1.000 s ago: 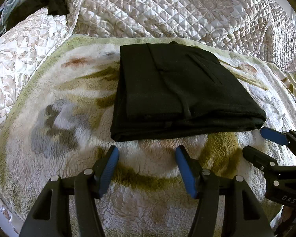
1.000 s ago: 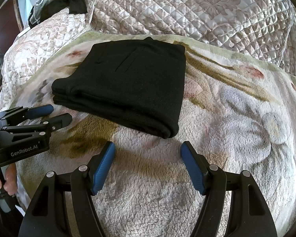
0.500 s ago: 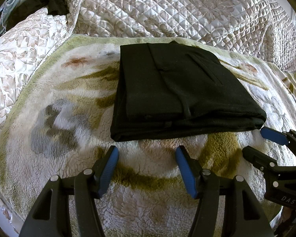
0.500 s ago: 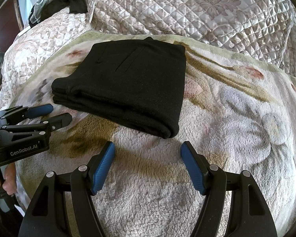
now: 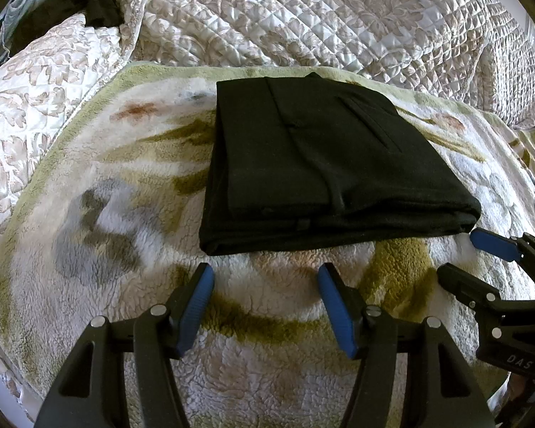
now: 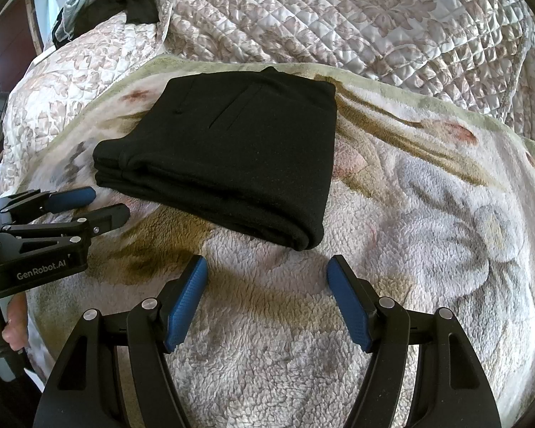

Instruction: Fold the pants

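pants (image 5: 324, 164): black, folded into a thick squarish stack, lay flat on the fleece blanket, toward its far side; layered edges faced the grippers.
blanket (image 5: 89, 214): pale fleece with olive, grey and rust flower print, spread over the bed.
left gripper (image 5: 265, 278): hovered just short of the stack's near edge, jaws wide, nothing between the blue pads, not touching the cloth.
right gripper (image 6: 267, 267): hovered near the stack's rounded fold corner, jaws wide and empty, clear of the pants.
hand (image 6: 14, 317): fingers seen on the left gripper's handle in the right wrist view.
quilt (image 5: 303, 18): cream quilted cover bunched behind the blanket.
dark garment (image 5: 71, 7): heaped at the far left corner, well apart from the pants.
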The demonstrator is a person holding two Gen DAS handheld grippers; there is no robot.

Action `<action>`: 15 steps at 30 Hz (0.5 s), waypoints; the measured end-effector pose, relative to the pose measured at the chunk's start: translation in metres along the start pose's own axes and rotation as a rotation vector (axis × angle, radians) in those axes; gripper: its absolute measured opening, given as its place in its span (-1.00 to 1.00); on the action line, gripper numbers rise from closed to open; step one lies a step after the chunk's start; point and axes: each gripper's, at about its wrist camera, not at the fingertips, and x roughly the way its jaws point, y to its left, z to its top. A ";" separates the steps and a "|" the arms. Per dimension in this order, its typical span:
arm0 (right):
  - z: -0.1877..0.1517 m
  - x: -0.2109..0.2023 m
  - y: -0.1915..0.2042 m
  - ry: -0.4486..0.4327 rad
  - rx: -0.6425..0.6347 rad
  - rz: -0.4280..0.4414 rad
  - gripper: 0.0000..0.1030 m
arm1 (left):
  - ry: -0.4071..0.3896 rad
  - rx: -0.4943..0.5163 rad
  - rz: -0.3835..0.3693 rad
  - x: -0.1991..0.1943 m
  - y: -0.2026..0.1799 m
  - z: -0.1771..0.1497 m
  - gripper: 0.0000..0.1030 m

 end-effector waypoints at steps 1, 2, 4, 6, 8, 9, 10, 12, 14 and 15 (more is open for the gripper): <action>0.000 0.000 0.000 0.000 0.001 0.000 0.36 | 0.000 0.000 0.000 0.000 0.000 0.000 0.24; 0.000 0.000 0.000 0.000 0.001 0.000 0.36 | 0.000 0.000 0.000 0.000 0.000 0.000 0.24; 0.000 0.000 0.001 -0.001 0.000 -0.001 0.36 | 0.000 0.001 0.001 0.000 0.000 0.000 0.24; 0.000 0.000 0.001 -0.002 -0.001 -0.002 0.36 | 0.001 0.000 0.001 0.000 0.000 0.000 0.25; 0.000 0.000 0.001 -0.002 -0.001 -0.002 0.36 | 0.002 -0.002 0.000 0.000 0.000 0.001 0.25; 0.000 0.000 0.001 -0.003 -0.001 -0.002 0.36 | 0.004 -0.005 0.000 0.000 0.000 0.000 0.25; -0.001 0.000 0.001 -0.002 0.000 -0.002 0.36 | 0.005 -0.007 -0.001 0.000 0.000 -0.001 0.25; -0.001 0.000 0.001 -0.003 0.000 -0.003 0.36 | 0.004 -0.006 -0.001 0.000 -0.001 -0.002 0.25; -0.001 0.000 0.001 -0.003 -0.001 -0.003 0.36 | 0.004 -0.005 0.000 0.000 0.000 -0.002 0.26; -0.001 0.000 0.002 -0.002 0.000 -0.003 0.36 | 0.004 -0.005 -0.001 0.000 0.000 -0.002 0.26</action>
